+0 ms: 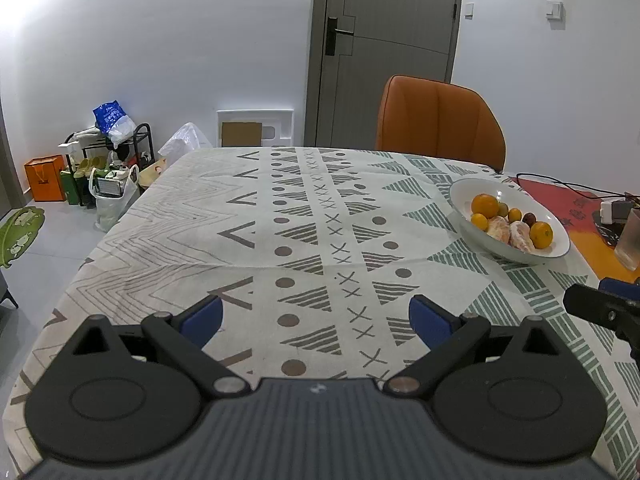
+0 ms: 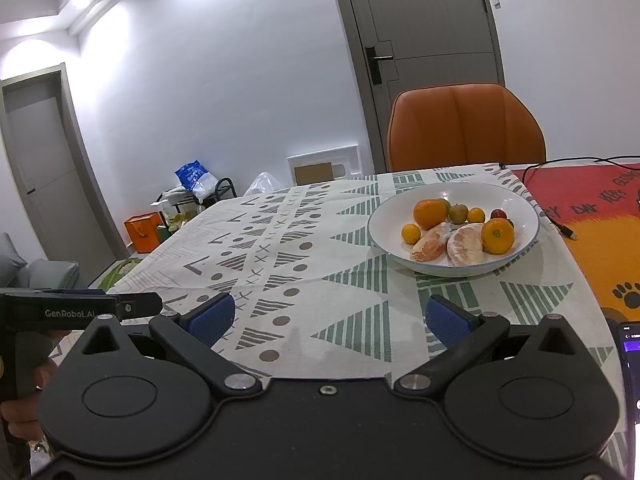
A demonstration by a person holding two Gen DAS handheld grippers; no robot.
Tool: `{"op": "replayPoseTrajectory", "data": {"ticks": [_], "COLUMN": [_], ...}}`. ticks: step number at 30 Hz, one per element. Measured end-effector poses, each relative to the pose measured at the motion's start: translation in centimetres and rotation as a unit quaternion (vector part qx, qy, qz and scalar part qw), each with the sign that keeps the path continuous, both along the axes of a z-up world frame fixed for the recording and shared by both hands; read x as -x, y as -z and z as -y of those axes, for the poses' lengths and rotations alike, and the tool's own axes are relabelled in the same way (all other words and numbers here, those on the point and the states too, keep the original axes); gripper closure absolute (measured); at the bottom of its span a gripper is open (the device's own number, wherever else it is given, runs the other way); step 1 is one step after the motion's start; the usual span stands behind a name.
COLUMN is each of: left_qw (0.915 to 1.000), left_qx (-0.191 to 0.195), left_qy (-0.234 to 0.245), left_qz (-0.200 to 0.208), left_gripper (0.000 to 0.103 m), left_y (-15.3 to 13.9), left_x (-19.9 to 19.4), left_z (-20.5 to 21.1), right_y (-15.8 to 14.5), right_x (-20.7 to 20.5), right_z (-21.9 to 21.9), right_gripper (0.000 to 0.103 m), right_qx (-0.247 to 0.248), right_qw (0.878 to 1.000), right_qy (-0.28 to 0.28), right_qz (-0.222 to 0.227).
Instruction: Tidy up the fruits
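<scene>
A white bowl (image 2: 384, 236) stands on the patterned tablecloth, ahead and right of my right gripper (image 2: 328, 318). It holds several oranges (image 2: 497, 235), two peeled pomelo segments (image 2: 465, 248), a green fruit (image 2: 458, 213) and a dark red fruit (image 2: 497, 213). The same bowl (image 1: 464, 196) shows far right in the left wrist view. My left gripper (image 1: 316, 316) is open and empty over the cloth. My right gripper is open and empty too, and its body shows at the right edge of the left wrist view (image 1: 600, 308).
An orange chair (image 2: 466, 128) stands behind the table's far edge. A red and orange mat (image 2: 600, 216) with a black cable (image 2: 560, 228) lies right of the bowl. A phone (image 2: 630, 360) lies at the right edge. A glass (image 1: 632, 240) stands at the far right.
</scene>
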State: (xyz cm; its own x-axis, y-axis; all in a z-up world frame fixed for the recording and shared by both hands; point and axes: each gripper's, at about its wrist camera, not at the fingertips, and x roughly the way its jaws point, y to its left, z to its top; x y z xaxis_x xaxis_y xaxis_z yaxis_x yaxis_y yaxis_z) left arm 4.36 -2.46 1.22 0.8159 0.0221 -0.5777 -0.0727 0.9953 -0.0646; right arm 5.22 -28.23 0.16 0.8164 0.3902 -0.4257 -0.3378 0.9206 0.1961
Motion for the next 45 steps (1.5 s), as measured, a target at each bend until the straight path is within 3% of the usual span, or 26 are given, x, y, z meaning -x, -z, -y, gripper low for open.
{"op": "replayPoseTrajectory", "data": {"ticks": [45], "left_qw": [1.0000], "left_qx": [0.000], "left_qy": [-0.003], "left_qz": [0.001], "left_gripper": [0.004], "left_y": [-0.16], "left_x": [0.22], "left_z": [-0.39], "right_y": [0.02], "right_x": [-0.25], "right_z": [-0.03], "right_gripper": [0.000], "right_qx": [0.005], "right_qw": [1.000], "right_qy": [0.001], "right_qz": [0.001]}}
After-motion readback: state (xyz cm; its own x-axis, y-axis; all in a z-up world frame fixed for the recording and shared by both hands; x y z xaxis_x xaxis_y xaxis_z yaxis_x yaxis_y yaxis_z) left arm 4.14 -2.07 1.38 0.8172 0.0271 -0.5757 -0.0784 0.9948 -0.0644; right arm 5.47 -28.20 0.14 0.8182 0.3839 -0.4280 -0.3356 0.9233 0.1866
